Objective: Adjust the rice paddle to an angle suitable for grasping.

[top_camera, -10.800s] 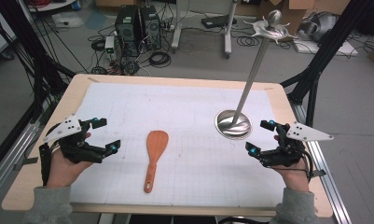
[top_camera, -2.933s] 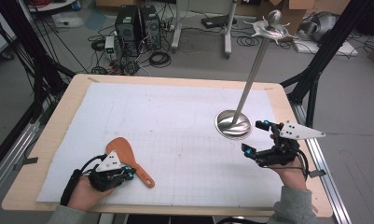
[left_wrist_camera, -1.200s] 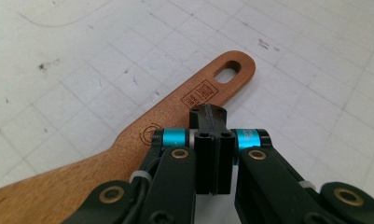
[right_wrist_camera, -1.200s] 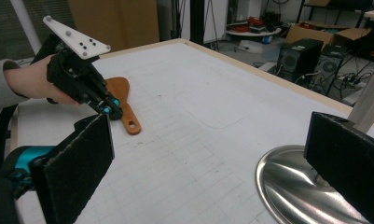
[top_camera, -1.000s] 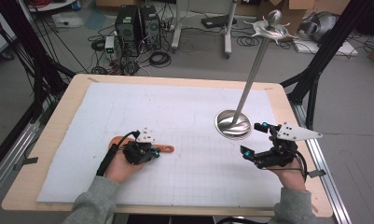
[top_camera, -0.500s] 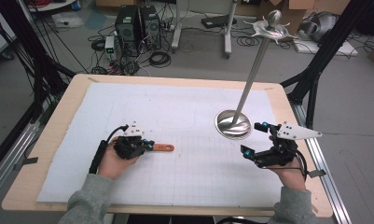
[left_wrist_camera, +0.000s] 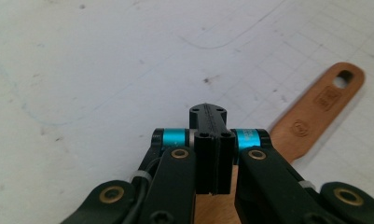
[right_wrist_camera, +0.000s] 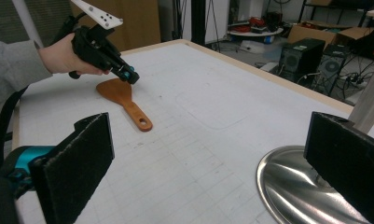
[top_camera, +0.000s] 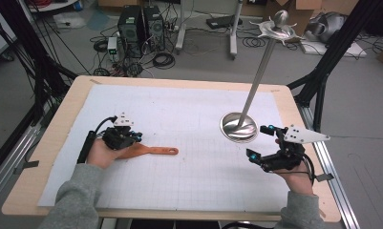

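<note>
An orange wooden spatula lies flat on the white gridded mat, its handle pointing right and its blade under my left hand. My left gripper is shut and sits low over the blade. In the left gripper view the jaws are pressed together with nothing between them, and the spatula runs out beneath them to the right. The right gripper view shows the left gripper tipped down onto the spatula. My right gripper is open and empty, beside the steel stand's base.
The stand's thin pole leans up to a round metal top beyond the table's far edge. Its shiny base lies just ahead of my right gripper. Computer towers and cables stand on the floor behind the table.
Over the last second my left gripper has slid left along the spatula, from the handle's root onto the blade. The spatula has barely shifted. The right gripper has stayed where it was.
</note>
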Demonstrator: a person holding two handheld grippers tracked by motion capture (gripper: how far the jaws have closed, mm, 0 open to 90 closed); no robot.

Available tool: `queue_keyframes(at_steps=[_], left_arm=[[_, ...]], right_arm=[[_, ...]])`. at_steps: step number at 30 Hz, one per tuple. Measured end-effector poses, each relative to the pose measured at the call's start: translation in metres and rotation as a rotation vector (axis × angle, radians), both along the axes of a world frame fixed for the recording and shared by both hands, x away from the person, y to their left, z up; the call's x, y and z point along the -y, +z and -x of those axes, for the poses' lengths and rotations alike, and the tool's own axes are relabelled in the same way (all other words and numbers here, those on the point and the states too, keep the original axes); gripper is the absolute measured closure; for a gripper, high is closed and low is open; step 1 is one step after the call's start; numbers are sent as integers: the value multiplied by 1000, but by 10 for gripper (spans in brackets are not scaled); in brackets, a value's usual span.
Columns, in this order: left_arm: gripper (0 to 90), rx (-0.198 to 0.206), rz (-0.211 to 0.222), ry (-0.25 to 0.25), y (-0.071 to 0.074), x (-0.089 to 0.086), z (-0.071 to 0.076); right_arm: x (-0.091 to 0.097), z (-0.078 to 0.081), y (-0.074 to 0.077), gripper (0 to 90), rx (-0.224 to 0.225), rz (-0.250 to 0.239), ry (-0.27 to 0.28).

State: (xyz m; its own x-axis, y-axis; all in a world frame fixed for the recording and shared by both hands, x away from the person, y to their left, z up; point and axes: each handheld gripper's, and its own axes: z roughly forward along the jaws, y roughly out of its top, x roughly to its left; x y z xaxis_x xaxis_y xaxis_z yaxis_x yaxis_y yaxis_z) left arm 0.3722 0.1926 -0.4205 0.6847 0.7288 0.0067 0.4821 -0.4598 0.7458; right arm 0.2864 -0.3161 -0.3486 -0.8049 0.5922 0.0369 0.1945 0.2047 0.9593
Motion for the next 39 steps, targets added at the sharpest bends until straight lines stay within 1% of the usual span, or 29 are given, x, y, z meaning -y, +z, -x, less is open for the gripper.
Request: queue_keyframes(at_steps=[1,2,3,5,6,7,8,12,15,16,18,20,24,26,27,28,30,31,39], left_arm=[[896,-5,-4,6,-2,-4,-2],[896,-8,3,21,-3,-7,-4],[896,-5,3,25,-4,-11,-5],[896,-6,18,48,-5,-16,-7],[896,-5,17,52,-6,-19,-9],[895,-2,9,56,-7,-19,-9],[896,-3,0,55,-9,-20,-10],[895,-12,-4,68,-16,-20,-15],[895,-21,-7,76,-18,-22,-17],[896,-26,3,80,-18,-23,-18],[895,-28,4,85,-18,-24,-18],[896,-30,-5,82,-18,-24,-17],[896,-28,-32,62,-16,-23,-13],[896,-23,-40,43,-16,-24,-9],[896,-24,-38,42,-16,-24,-8],[896,-22,-46,38,-15,-25,-6],[896,-21,-50,31,-15,-26,-2],[896,-21,-56,27,-15,-26,0],[896,-17,-86,-5,-14,-30,21]], right_arm=[[-1,0,0,2,9,5,9],[-1,0,0,2,9,5,9],[-2,0,0,2,3,5,11],[-1,0,0,2,6,7,8],[-1,0,0,2,6,7,8],[-1,0,0,2,-1,6,8],[-1,0,0,2,3,6,7],[-1,1,-1,2,1,9,7],[-1,1,-1,2,5,9,8],[-1,1,-1,2,1,9,7],[-1,1,-1,2,-1,9,7],[-1,1,-1,2,0,11,8],[-1,0,-1,2,0,13,7],[-1,0,-2,2,0,15,3],[-1,0,-2,2,-2,14,1],[-1,0,-3,2,-12,12,-2],[-2,-2,-5,2,-15,19,-4],[-3,-2,-5,2,-13,25,-4],[-4,-2,-5,2,-14,22,-5]])
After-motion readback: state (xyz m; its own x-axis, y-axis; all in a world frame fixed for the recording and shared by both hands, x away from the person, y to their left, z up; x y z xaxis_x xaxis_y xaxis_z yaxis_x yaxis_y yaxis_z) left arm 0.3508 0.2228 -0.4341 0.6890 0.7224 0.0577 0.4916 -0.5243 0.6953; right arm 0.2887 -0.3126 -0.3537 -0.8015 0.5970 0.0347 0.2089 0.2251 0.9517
